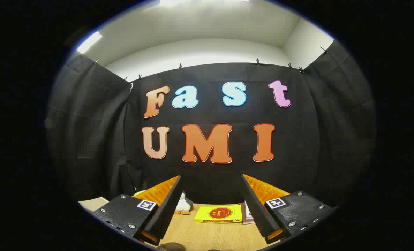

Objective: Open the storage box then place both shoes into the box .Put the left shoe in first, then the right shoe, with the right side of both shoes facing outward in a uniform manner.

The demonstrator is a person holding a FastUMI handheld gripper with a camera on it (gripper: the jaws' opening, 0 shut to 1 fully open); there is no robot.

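Observation:
My gripper [212,188] is held high and level, its two black-padded fingers [166,205] spread wide apart with nothing between them. Far below, between the fingers, lies the light wooden tabletop [210,233]. A dark rounded shape [172,246] peeks up at the table's near edge, too cut off to tell what it is.
A yellow box with a red round mark [219,213] lies flat on the table beyond the fingers, with a white-and-brown card [247,213] beside it. A small plush toy [183,206] stands behind the left finger, against the black booth wall.

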